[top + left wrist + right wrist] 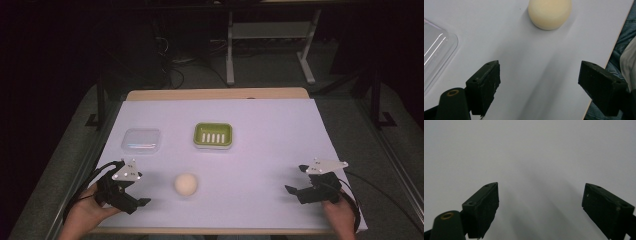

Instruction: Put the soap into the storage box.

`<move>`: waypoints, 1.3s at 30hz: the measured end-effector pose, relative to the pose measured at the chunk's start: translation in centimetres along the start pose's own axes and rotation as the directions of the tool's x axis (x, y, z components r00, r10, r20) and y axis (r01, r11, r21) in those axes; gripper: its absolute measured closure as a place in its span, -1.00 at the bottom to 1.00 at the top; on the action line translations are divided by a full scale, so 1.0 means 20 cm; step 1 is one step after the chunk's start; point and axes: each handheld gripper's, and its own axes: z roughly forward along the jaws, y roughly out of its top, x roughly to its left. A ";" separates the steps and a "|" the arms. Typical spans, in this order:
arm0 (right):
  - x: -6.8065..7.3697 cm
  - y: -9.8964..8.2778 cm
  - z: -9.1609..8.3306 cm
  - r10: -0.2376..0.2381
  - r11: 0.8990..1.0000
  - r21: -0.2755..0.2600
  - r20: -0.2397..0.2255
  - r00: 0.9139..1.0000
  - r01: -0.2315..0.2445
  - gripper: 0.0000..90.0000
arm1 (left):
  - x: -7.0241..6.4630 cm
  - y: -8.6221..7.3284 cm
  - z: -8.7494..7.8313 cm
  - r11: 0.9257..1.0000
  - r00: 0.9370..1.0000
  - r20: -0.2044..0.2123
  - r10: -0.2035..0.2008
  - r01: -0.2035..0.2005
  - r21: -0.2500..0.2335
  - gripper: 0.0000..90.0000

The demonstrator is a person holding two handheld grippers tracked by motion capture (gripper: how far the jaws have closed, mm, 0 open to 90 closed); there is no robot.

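Observation:
A round cream soap bar (185,184) lies on the white table sheet, near the front and left of the middle; in the left gripper view the soap (549,13) sits ahead of the jaws at the top. A green soap dish (213,135) with a slotted white insert stands farther back at the centre. A clear plastic lid (141,140) lies to the dish's left, and the lid (436,53) shows beside the left jaw. My left gripper (136,188) is open, just left of the soap, holding nothing. My right gripper (296,179) is open over bare sheet at the front right.
The white sheet (270,130) covers the wooden table, whose back edge (215,94) shows bare. Table frames and cables stand on the dark floor behind. A trouser leg (621,42) lies past the table's front edge.

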 end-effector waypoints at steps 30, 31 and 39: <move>0.01 0.00 -0.02 0.002 1.000 -0.018 0.004 1.000 -0.002 -0.70 | -0.04 0.18 0.10 0.997 0.995 0.063 0.076 -0.078 0.026 -0.62; 0.01 0.00 -0.02 0.003 1.000 -0.019 0.004 1.000 -0.003 -0.70 | -0.05 0.20 0.11 0.996 0.994 0.069 0.082 -0.084 0.029 -0.62; 0.01 0.00 -0.03 -0.003 1.000 -0.018 0.003 1.000 0.003 -0.70 | -0.05 0.26 0.16 0.993 0.991 0.084 0.105 -0.108 0.035 -0.62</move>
